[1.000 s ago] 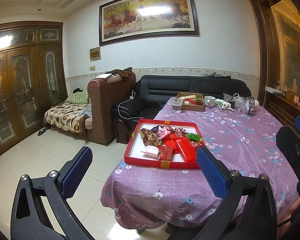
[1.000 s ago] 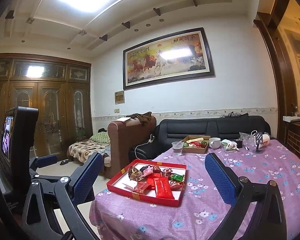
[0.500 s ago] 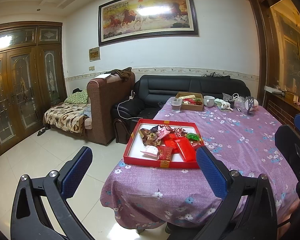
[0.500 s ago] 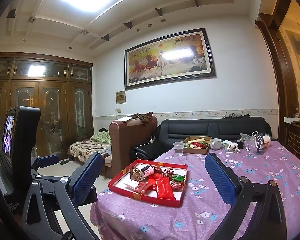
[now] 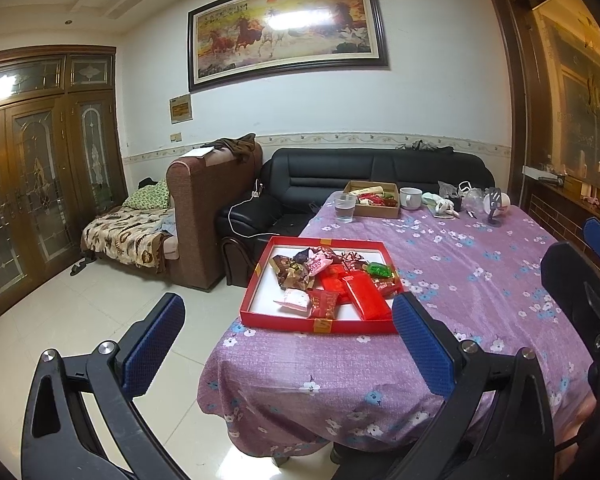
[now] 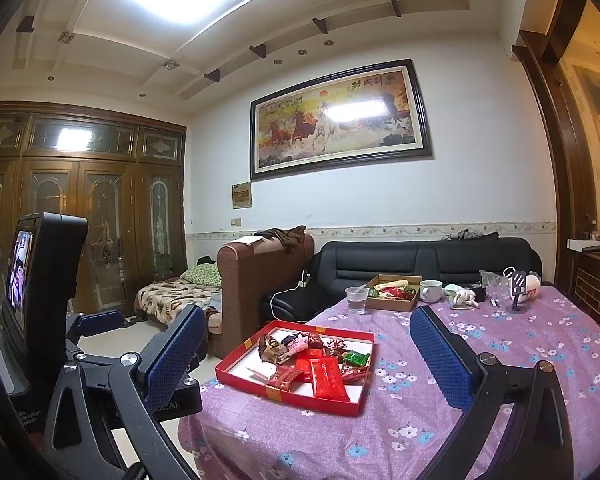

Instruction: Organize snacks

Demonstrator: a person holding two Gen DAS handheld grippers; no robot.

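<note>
A red shallow tray (image 5: 260,318) (image 6: 236,378) sits at the near left corner of the table and holds a heap of wrapped snacks (image 5: 332,280) (image 6: 316,360), with a long red packet (image 5: 366,298) (image 6: 327,378) on top. A brown cardboard box (image 5: 376,210) (image 6: 392,303) with more snacks stands at the far end. My left gripper (image 5: 288,344) is open and empty, held short of the table's near edge. My right gripper (image 6: 304,354) is open and empty, also back from the table. The left gripper's body (image 6: 44,292) shows at the left of the right wrist view.
The table has a purple flowered cloth (image 5: 460,280) (image 6: 500,360). At its far end stand a plastic cup of water (image 5: 345,207) (image 6: 357,299), a white mug (image 5: 411,197) (image 6: 431,290) and small clutter (image 5: 480,204). A black sofa (image 5: 340,176) and a brown armchair (image 5: 204,216) lie beyond.
Both views have shifted only slightly; the right gripper's view has drifted a little, and the table and tray stand as before. Both grippers stay open.
</note>
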